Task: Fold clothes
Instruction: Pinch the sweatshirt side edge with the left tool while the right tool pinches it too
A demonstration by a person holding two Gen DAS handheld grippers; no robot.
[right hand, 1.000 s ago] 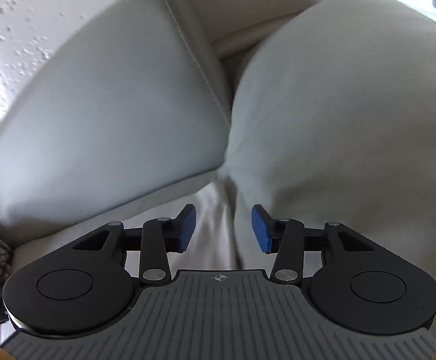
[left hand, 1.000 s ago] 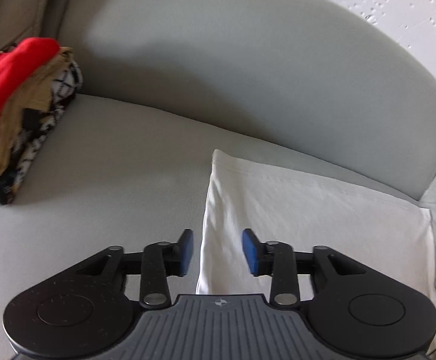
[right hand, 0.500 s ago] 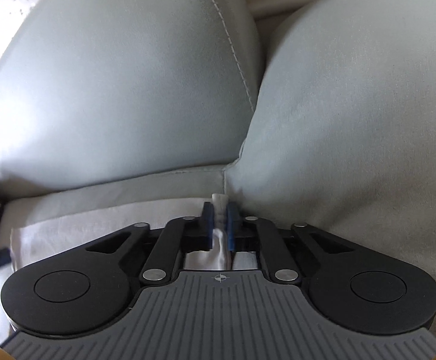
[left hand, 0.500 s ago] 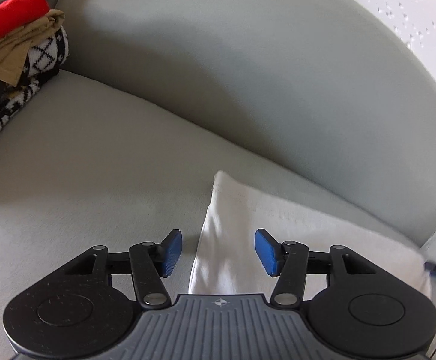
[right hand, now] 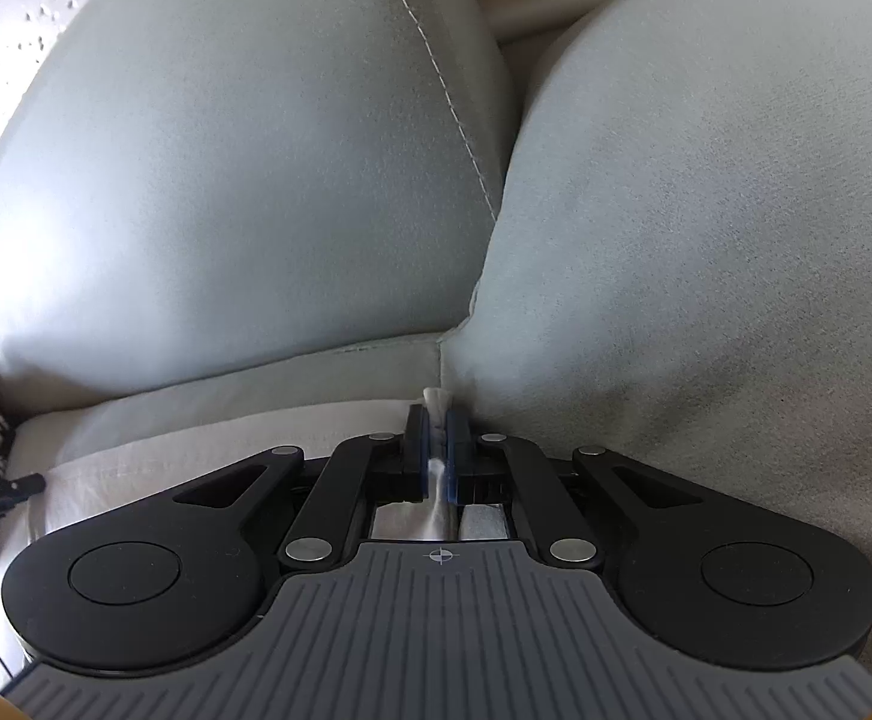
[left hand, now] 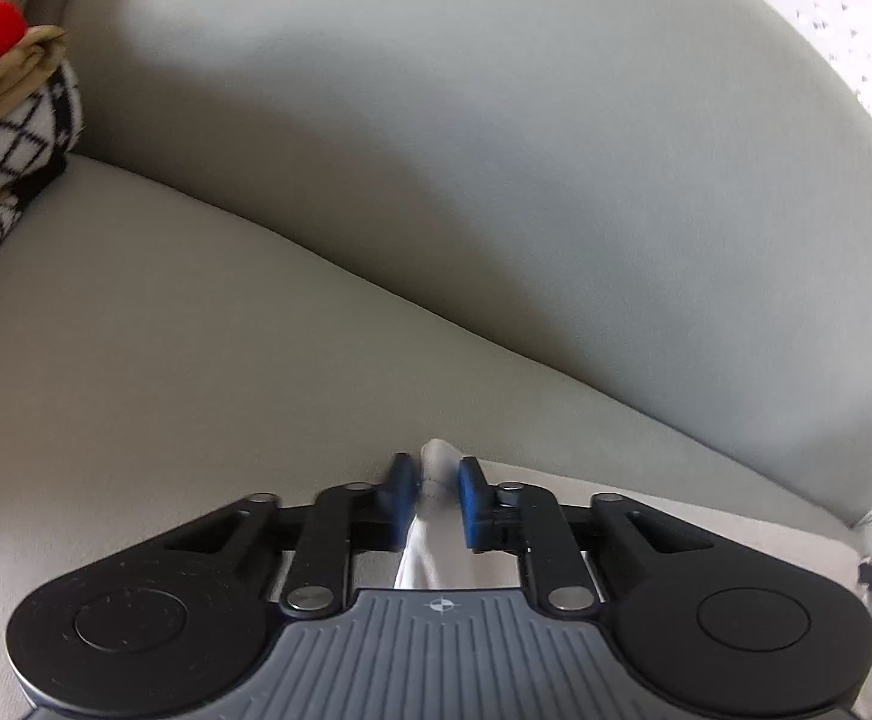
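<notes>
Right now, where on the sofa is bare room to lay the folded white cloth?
Free: the seat cushion between the clothes pile and the white cloth, in front of the backrest. Crowded: the corner by the armrest, where the cloth lies.

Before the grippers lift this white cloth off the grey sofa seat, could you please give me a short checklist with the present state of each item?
1. Left gripper has white folded cloth between its blue pads; its jaws have just been closing: ok.
2. Right gripper clamped on the cloth's other corner: ok.
3. Cloth lying flat between the two grips: cannot tell, mostly hidden.
4. Grey sofa seat beside the cloth free of obstacles: ok.
5. Stack of folded clothes well apart from the cloth: ok.
</notes>
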